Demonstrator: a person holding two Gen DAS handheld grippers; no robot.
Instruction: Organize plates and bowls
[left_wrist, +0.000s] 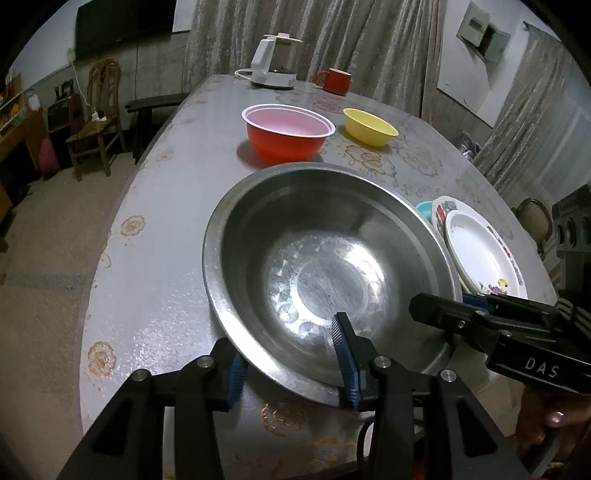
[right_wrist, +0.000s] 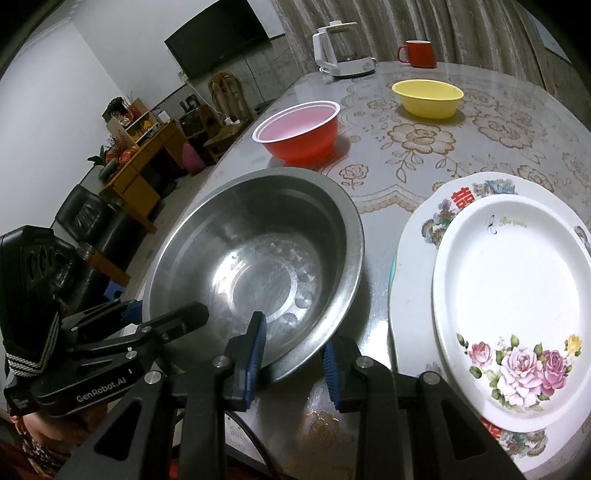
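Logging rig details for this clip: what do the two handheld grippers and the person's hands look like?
Both the left gripper and right gripper are black, angular two-finger frames with silver bolts and ribbed blue pads. White lettering marks their bodies: "GenRobot.AI" on the left, "DAS" on the right. A black cable runs below each. A striped black-and-white strap wraps the left unit.

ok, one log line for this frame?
left gripper: astride steel basin rim | right gripper: same, near rim | plates: stacked | red, yellow bowls: loose

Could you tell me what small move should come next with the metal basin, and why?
Probably close both grippers. The left gripper and right gripper each straddle the near rim of the metal basin, pads apparently not yet pressing, so a firm pinch seems needed before lifting.
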